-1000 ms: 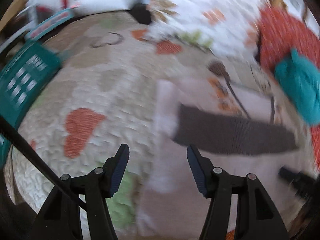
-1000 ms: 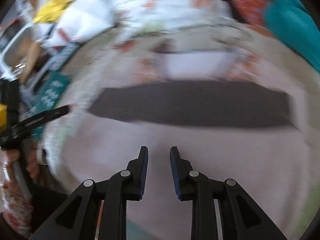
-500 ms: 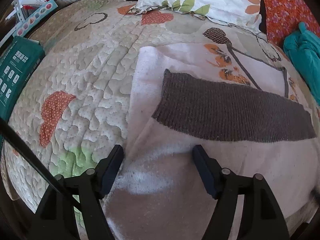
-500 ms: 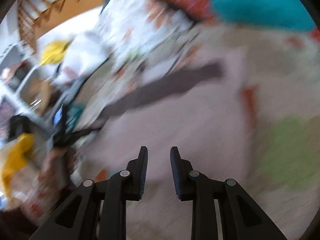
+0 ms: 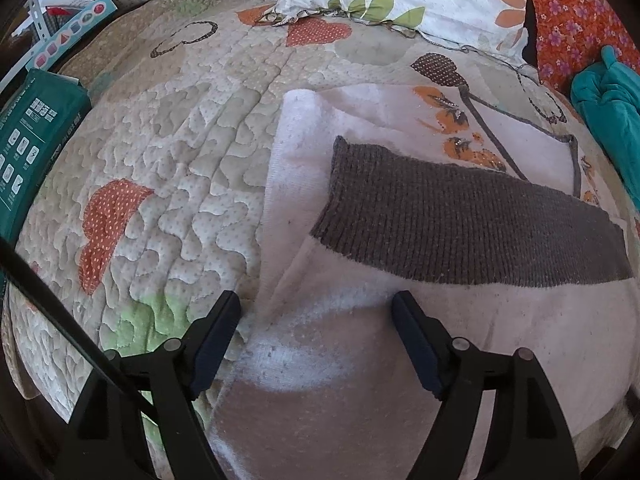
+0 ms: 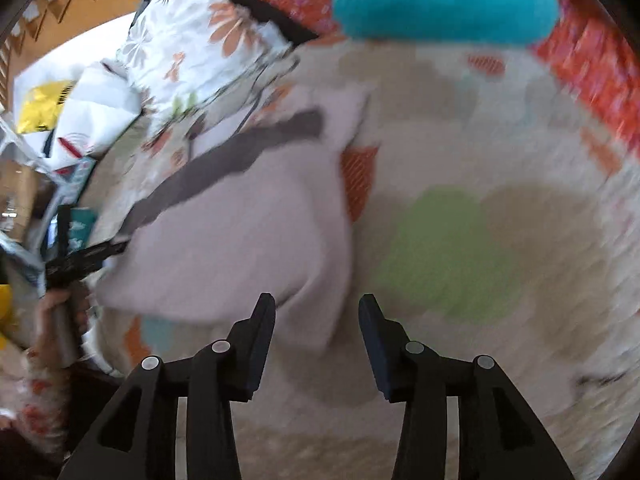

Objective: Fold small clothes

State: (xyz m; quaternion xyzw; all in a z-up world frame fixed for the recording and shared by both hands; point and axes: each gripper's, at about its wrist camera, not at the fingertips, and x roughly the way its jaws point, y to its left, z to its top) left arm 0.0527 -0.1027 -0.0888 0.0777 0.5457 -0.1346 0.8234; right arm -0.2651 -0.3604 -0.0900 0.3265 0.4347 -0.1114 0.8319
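Straddling the pink sweater (image 5: 360, 360), the left gripper (image 5: 316, 320) gapes; only the right view shows the right gripper (image 6: 317, 320) open.

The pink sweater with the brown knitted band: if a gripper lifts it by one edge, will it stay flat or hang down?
The pink sweater will probably sag and drape: it lies folded over itself in soft layers on the quilt. Its fuzzy surface suggests good grip, not slipping. The brown band looks thicker, so that end may hang heavier.
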